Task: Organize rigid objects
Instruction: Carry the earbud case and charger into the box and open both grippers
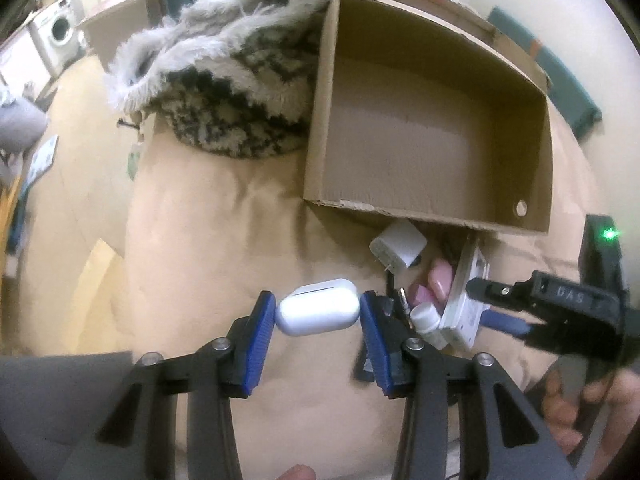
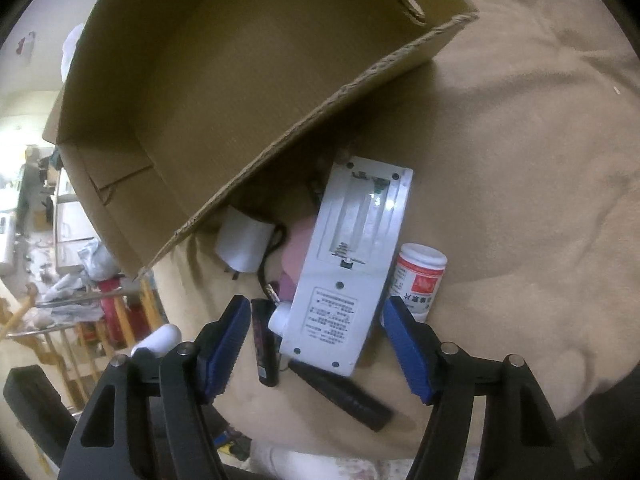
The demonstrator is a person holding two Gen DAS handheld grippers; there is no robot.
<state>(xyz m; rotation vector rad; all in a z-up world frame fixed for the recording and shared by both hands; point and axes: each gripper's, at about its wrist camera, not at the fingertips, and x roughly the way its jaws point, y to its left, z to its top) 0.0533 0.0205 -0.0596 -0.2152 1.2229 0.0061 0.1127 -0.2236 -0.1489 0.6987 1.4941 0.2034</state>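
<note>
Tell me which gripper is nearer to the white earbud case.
Left. The left gripper has the white earbud case between its fingers; the right gripper straddles the white battery device off to the side.

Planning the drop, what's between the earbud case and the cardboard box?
Only bare tan blanket between the earbud case and cardboard box, in the left wrist view.

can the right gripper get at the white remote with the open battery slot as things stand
Probably yes. The right gripper has its jaws open either side of the white remote, nothing lying on top. The pill bottle and black stick crowd its sides, so closing may catch them.
</note>
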